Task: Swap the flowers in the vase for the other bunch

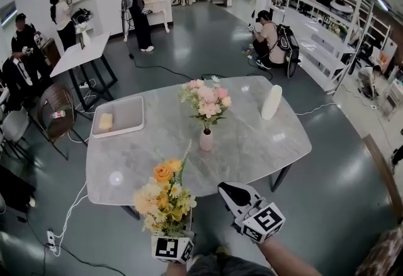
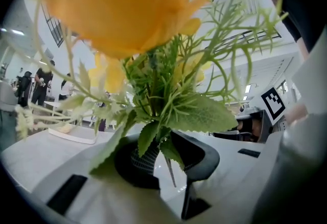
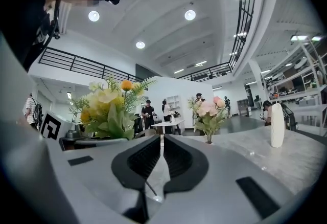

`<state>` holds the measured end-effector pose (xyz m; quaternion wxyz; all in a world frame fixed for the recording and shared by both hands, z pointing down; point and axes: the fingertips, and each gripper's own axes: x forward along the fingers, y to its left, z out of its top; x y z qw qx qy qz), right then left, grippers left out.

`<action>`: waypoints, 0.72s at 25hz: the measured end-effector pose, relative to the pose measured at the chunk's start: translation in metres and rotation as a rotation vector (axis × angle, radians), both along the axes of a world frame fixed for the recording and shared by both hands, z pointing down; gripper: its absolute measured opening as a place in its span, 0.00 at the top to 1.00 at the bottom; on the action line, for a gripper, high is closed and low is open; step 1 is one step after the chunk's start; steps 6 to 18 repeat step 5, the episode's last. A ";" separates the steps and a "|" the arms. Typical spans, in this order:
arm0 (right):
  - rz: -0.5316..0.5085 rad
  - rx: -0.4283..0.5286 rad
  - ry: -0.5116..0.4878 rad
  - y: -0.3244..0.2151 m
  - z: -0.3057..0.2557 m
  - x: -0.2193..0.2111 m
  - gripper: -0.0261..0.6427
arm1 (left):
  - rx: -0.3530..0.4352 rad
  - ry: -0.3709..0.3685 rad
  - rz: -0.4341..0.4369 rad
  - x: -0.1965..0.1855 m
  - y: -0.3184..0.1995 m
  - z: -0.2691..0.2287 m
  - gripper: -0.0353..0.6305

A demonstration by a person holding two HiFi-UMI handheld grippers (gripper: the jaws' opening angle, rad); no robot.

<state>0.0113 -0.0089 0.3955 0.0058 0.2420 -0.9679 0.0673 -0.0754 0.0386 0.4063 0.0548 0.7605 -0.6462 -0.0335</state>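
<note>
The yellow bunch (image 1: pixel 165 196) is clamped by its stems in the left gripper (image 2: pixel 161 159) at the table's (image 1: pixel 264 142) 6 o'clock edge, held ready. The right gripper (image 3: pixel 162 154) is closed and empty, presumably free for the pink bunch (image 1: pixel 206 98) in the vase (image 1: pixel 206 140) at 12 o'clock.

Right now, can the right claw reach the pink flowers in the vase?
Probably yes: the right claw is shut and empty, with only bare tabletop between it and the pink flowers. It must open first.
</note>
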 end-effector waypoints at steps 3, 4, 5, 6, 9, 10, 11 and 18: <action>0.022 -0.002 -0.008 -0.001 -0.003 0.000 0.91 | 0.005 0.002 0.019 -0.001 -0.001 -0.003 0.82; 0.028 -0.003 -0.010 -0.001 -0.003 0.000 0.91 | 0.005 0.002 0.025 -0.001 -0.001 -0.004 0.82; 0.034 -0.003 -0.013 -0.001 -0.004 0.000 0.91 | 0.006 0.003 0.032 -0.001 -0.002 -0.004 0.82; 0.034 -0.003 -0.013 -0.001 -0.004 0.000 0.91 | 0.006 0.003 0.032 -0.001 -0.002 -0.004 0.82; 0.034 -0.003 -0.013 -0.001 -0.004 0.000 0.91 | 0.006 0.003 0.032 -0.001 -0.002 -0.004 0.82; 0.034 -0.003 -0.013 -0.001 -0.004 0.000 0.91 | 0.006 0.003 0.032 -0.001 -0.002 -0.004 0.82; 0.034 -0.003 -0.013 -0.001 -0.004 0.000 0.91 | 0.006 0.003 0.032 -0.001 -0.002 -0.004 0.82; 0.034 -0.003 -0.013 -0.001 -0.004 0.000 0.91 | 0.006 0.003 0.032 -0.001 -0.002 -0.004 0.82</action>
